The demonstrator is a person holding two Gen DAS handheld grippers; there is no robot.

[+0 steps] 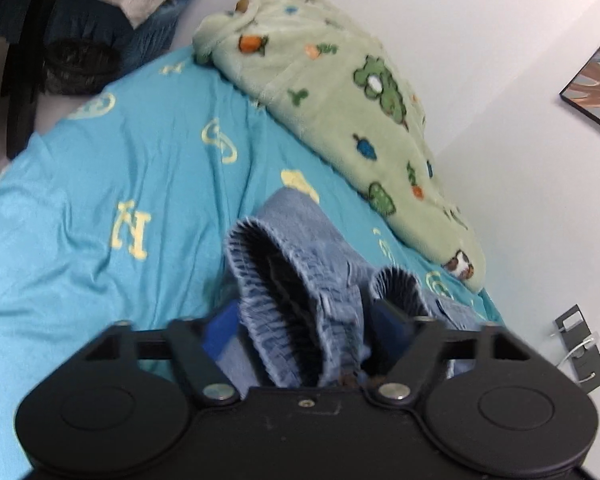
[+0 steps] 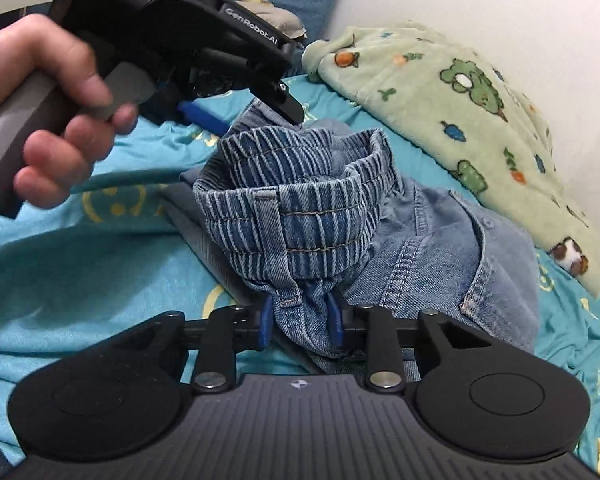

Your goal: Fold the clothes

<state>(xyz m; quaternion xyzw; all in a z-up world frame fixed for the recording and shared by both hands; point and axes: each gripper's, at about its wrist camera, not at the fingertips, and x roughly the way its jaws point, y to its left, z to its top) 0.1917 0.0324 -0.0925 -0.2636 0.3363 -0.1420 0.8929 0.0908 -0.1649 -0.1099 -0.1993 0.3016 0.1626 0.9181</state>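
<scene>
The jeans [image 2: 420, 240] lay bunched up on a bed w/ a bright blue sheet [image 2: 60, 260] that had yellow letters on it. The stretchy, ribbed waistband [image 2: 292, 200] stood up in a loop in the middle of the right wrist view.

The right gripper [image 2: 300, 320] was closed on the jeans. Its two blue pads [image 2: 266, 320] pinched a fold of denim just under the waistband, near the camera. The rest of the jeans, incl. a pocket w/ a small button, spread out to the right on the sheet.

The left gripper [image 2: 256, 108] came in from the top left of that view. A hand [image 2: 60, 112] held its grey handle and squeezed the trigger. One blue finger and one black tip touched the far edge of the waistband. In the left wrist view the left gripper [image 1: 300, 320] had the waistband [image 1: 268, 288] bunched between its fingers, so it looked closed on it, but the cloth hid the pads and the pic was a bit blurry.

A soft green blanket [image 1: 340, 92] w/ little frogs and carrots lay on the far right of the bed, next to a white wall [image 1: 480, 40]. A framed picture [image 1: 596, 84] showed at the right edge.
</scene>
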